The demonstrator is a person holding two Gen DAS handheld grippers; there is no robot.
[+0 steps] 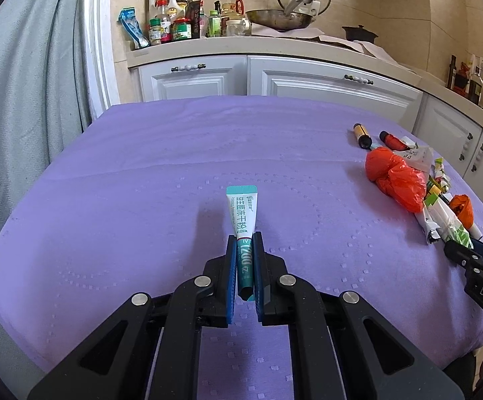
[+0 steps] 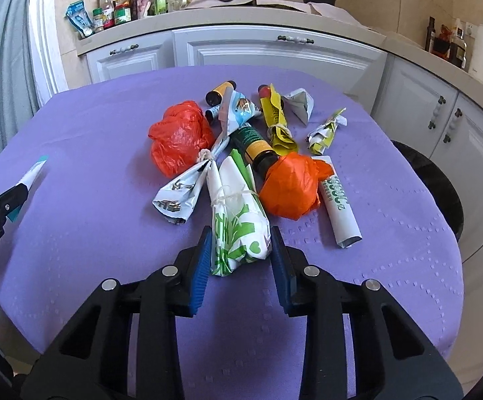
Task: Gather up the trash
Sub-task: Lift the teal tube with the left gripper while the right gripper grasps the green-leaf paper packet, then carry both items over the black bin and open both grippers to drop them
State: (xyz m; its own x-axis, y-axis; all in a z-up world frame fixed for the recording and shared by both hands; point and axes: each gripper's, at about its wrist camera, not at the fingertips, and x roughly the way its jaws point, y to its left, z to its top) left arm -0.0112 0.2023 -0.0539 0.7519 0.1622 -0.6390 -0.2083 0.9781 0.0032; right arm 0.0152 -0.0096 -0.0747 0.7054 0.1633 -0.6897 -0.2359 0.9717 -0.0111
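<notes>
**Two grippers at the trash pile**

The left gripper (image 1: 244, 250) is squeezed shut on a teal and white tube (image 1: 243, 213), well to the left of the trash pile on the purple cloth (image 1: 141, 173).

The right gripper (image 2: 241, 250) has its pads pressed on both sides of a white and green wrapper (image 2: 238, 230) at the near edge of the pile. Just behind the wrapper sits an orange bag (image 2: 291, 186), touching a brown bottle (image 2: 258, 148). A red bag (image 2: 181, 136) lies at the pile's left. A white tube (image 2: 341, 206) lies at its right.
</notes>
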